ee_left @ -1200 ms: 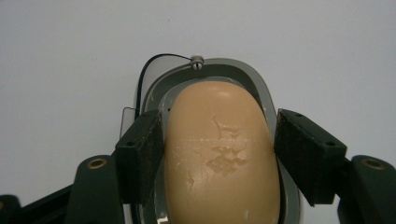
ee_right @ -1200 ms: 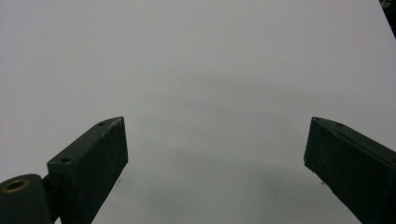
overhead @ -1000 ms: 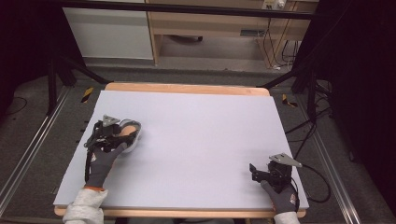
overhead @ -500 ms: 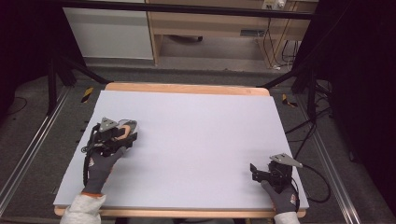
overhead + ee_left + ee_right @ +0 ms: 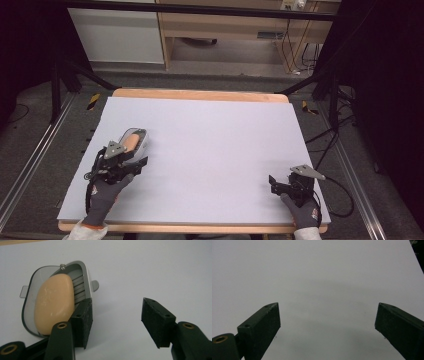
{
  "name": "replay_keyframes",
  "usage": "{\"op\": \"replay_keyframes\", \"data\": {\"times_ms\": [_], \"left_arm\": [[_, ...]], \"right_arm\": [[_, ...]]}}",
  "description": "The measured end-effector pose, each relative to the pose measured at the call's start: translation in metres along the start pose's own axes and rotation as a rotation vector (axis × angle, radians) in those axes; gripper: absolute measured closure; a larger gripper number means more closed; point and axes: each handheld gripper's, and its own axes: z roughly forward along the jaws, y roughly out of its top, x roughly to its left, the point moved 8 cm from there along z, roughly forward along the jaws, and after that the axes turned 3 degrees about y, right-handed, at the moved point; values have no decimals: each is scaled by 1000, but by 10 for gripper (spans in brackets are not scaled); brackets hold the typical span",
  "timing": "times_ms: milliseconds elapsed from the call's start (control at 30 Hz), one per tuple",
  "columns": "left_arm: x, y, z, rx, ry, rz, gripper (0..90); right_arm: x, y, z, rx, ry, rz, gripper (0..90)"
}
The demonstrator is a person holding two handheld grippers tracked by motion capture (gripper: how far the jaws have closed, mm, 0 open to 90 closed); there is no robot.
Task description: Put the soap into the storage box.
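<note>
The jaws of the left gripper have just been opening and now stand apart with only bare table between them; the soap dish, holding a peach soap bar, lies just beside the left-hand jaw in the left gripper view. The jaws of the right gripper are spread wide over bare table, well apart from the dish.

A pale lilac tabletop with a wooden rim, and over at about eight o'clock sits a grey soap dish, peach soap bar lying inside it.
</note>
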Motion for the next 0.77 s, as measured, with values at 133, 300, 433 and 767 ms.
{"op": "replay_keyframes", "data": {"times_ms": [133, 300, 433, 767], "left_arm": [[1, -10, -3, 4, 3, -4, 367], [5, -31, -4, 31, 16, 0, 314], [6, -41, -6, 48, 22, 9, 292], [25, -54, -10, 67, 57, -19, 251]], "right_arm": [[-1, 0, 0, 1, -3, 2, 64], [-4, -1, 0, 1, -11, 5, 64], [-6, -1, 0, 1, -18, 8, 64], [-11, -2, 0, 9, -25, 16, 64]]}}
